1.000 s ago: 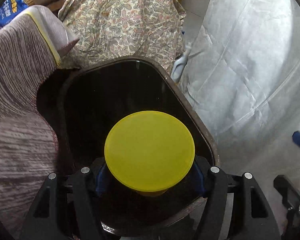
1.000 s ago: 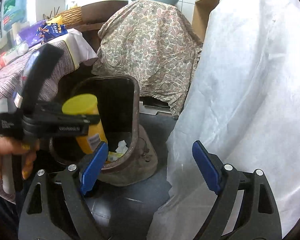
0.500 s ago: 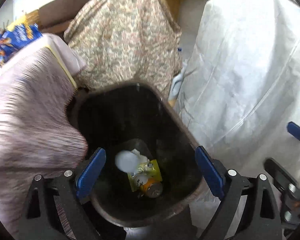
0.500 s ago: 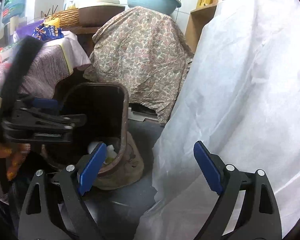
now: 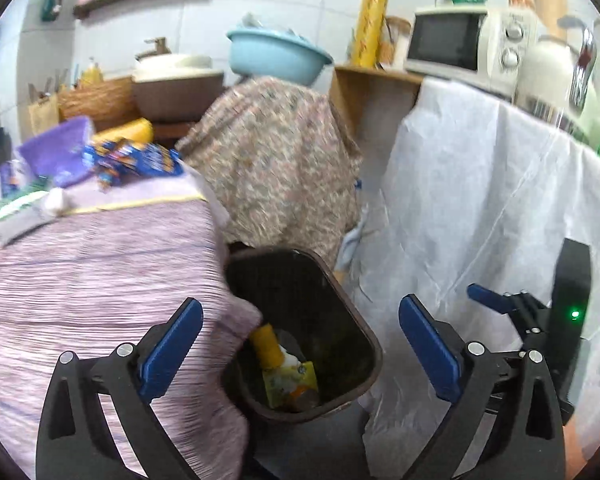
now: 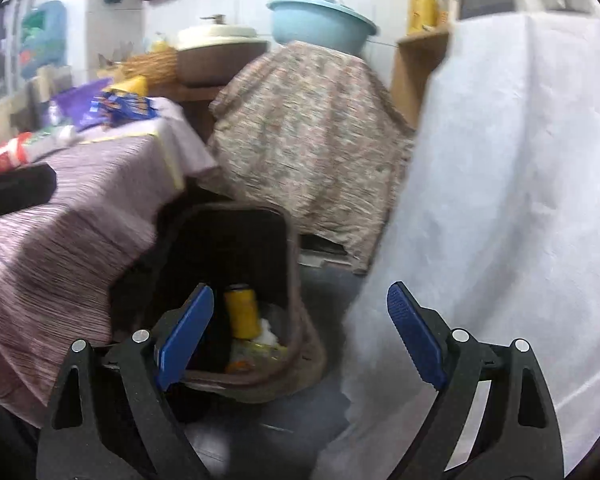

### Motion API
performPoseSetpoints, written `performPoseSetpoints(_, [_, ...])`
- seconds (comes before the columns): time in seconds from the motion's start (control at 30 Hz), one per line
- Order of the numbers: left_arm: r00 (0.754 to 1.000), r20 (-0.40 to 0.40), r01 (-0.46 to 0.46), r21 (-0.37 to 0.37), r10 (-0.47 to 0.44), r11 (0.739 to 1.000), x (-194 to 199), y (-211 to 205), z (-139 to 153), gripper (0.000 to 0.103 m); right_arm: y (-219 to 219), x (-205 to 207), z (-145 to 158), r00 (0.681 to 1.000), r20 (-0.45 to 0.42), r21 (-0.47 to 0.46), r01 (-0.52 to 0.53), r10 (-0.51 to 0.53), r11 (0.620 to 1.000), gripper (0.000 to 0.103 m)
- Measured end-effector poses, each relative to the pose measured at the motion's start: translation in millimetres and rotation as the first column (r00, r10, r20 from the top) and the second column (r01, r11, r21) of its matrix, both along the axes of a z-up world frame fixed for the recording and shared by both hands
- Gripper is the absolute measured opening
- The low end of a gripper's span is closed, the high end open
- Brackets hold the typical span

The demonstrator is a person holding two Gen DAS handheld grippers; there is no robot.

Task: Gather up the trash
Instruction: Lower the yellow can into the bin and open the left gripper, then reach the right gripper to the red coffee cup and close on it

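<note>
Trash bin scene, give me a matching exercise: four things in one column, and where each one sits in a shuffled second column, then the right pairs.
Things:
1. yellow bottle
2. light blue basin
3. blue snack packets
4. microwave

Places:
A. on the wooden shelf by the white sheet
B. inside the brown trash bin
C. on the striped tablecloth
D. on top of the floral cloth

Pairs: 1-B, 2-D, 3-C, 4-A
</note>
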State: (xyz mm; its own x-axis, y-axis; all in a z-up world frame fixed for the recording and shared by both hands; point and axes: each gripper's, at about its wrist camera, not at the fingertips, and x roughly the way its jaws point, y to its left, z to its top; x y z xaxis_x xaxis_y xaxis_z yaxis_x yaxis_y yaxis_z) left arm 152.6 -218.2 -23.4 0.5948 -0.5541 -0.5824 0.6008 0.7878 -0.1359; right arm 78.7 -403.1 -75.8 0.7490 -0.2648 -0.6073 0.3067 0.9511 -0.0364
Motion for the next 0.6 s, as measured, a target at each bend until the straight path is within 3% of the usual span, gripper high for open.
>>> performPoseSetpoints(0.27, [0.995,0.043,-0.094,-0.003,0.094,0.996,-6.9,68.9,20.8,0.097,52.2,29.7,22.4,0.978,0.052,0.045,-0.204,0.202,0.978,0.088])
performPoseSetpoints(0.6, [0.967,0.084,-0.246,0.071,0.24,0.967,-0.5,171.8,28.6,0.097,131.3,77.8,51.1,0.886,0.086,0.081,-0.462,0.456,0.883,0.088])
